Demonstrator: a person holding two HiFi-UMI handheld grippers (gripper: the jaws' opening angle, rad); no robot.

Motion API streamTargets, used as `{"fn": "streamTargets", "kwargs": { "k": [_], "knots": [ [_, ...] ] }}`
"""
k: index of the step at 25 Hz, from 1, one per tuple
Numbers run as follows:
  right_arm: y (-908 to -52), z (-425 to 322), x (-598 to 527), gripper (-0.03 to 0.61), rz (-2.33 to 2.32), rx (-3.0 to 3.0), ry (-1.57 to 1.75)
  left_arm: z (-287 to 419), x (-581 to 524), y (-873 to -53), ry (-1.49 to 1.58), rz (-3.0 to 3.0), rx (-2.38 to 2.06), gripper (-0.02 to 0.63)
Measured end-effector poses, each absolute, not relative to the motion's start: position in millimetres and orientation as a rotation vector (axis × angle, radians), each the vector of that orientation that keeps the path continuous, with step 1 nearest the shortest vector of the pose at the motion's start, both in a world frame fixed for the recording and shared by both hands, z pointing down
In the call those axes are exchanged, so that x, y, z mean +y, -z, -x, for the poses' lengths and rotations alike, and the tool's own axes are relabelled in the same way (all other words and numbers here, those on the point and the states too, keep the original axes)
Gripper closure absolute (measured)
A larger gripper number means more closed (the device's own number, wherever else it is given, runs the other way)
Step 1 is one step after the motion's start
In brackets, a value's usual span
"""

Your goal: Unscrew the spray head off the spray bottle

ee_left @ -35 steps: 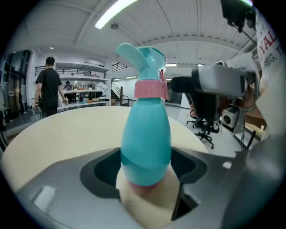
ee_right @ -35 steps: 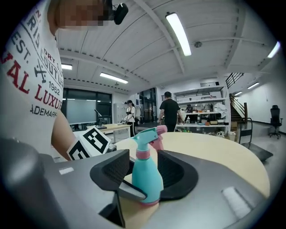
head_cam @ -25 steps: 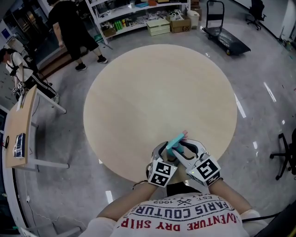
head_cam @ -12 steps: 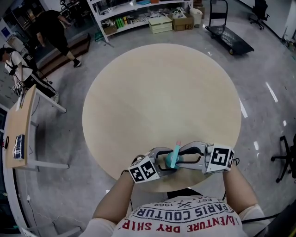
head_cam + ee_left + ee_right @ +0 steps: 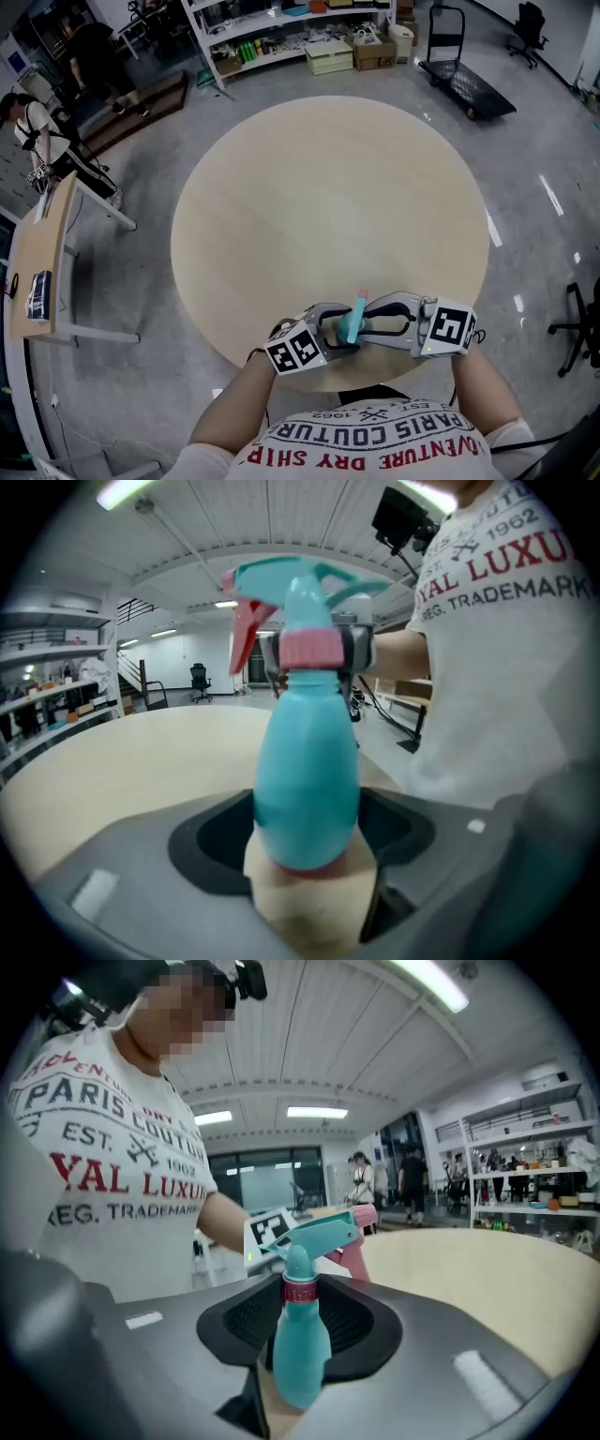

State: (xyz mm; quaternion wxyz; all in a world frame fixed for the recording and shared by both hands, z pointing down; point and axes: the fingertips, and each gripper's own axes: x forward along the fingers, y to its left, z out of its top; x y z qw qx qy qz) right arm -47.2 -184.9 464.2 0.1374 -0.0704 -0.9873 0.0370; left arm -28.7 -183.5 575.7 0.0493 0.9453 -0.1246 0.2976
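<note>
Head view: above the near edge of the round table (image 5: 328, 187), the teal spray bottle (image 5: 352, 323) is held between the left gripper (image 5: 336, 330) and the right gripper (image 5: 373, 319). The person's T-shirt (image 5: 366, 441) reads "PARIS COUTUR" and "DRY SHIP" (upside down from here).

Left gripper view: its jaws stand wide, clamped on the spray bottle (image 5: 307, 780). The right gripper's fingers (image 5: 362, 649) pinch the pink collar (image 5: 314, 651) beneath the spray head (image 5: 295, 578). Shirt print: "1962", "TRADEMARK".

Right gripper view: the jaws are partly closed on that pink collar (image 5: 300, 1289), with the pink trigger (image 5: 356, 1246) pointing away. Shirt print: "PARIS", "EST.", "REG. TRADEMARK".
</note>
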Motion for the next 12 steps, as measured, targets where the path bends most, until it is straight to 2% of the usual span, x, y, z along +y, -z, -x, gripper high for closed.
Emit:
{"fn": "streamTargets", "kwargs": {
  "k": [7, 12],
  "knots": [
    [-377, 40, -205, 0.454, -0.022, -3.030, -0.088, 56, -201, -577, -0.885, -2.786, -0.602, 0.270],
    [-335, 18, -226, 0.453, -0.205, -2.991, -0.214, 69, -209, -575, -0.826, -2.740, -0.748, 0.270]
  ]
}}
